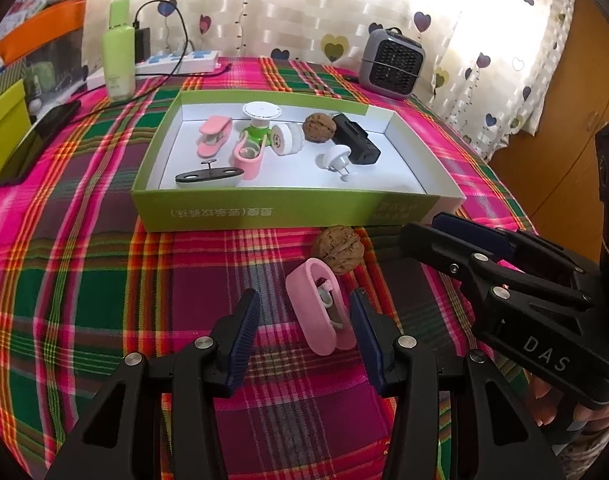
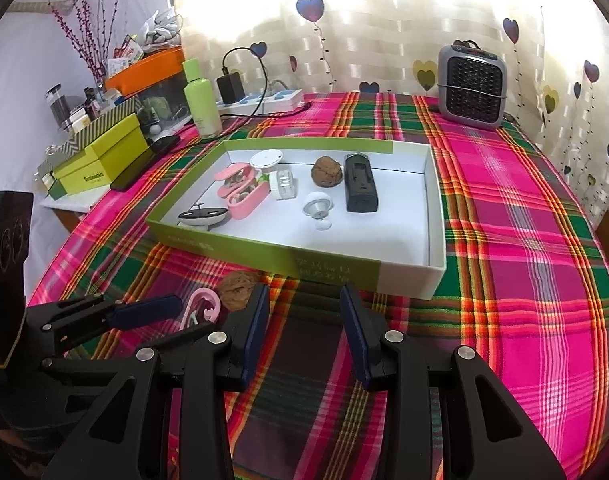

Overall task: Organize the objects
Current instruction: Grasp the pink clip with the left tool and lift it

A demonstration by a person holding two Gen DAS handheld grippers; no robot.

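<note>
A pink oval case (image 1: 319, 309) lies tilted on the plaid cloth between the fingers of my left gripper (image 1: 304, 336). It leans close to the right pad, with a wide gap to the left pad; the gripper is open. A walnut (image 1: 338, 249) rests just beyond it, against the front wall of the green box (image 1: 264, 212). In the box lie a second walnut (image 1: 318, 127), a black device (image 1: 356, 138), pink cases and small white parts. My right gripper (image 2: 304, 316) hovers open over bare cloth in front of the box (image 2: 264, 258), with nothing between its fingers.
A grey heater (image 1: 392, 64) stands at the table's far right. A green bottle (image 1: 118, 60), a power strip (image 1: 180, 62) with a charger and a dark phone (image 1: 36, 140) occupy the far left. Yellow-green boxes (image 2: 100, 160) sit beside the table on the left.
</note>
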